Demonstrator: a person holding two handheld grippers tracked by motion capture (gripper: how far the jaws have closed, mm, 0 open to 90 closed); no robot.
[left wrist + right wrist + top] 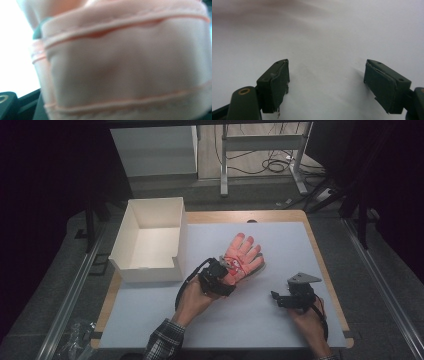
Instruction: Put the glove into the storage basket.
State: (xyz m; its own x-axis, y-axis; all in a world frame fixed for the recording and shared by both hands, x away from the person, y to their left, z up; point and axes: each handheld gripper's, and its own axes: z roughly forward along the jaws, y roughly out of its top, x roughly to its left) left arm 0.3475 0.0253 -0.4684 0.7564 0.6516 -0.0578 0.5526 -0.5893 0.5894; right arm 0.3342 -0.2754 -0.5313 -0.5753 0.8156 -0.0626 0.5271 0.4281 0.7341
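Observation:
A pink glove lies palm-up on the white mat, its fingers pointing away from me. My left gripper is at the glove's cuff. In the left gripper view the cuff fabric sits blurred right against the camera, and one black jaw shows far out at the lower left, so the jaws stand apart around the cuff. My right gripper rests low over the bare mat to the right of the glove. It is open, with nothing between its fingertips.
An open white cardboard box stands at the table's left, just beside the left hand. The wooden table edge runs along the mat's right side. Metal frame legs and cables lie on the floor beyond the table.

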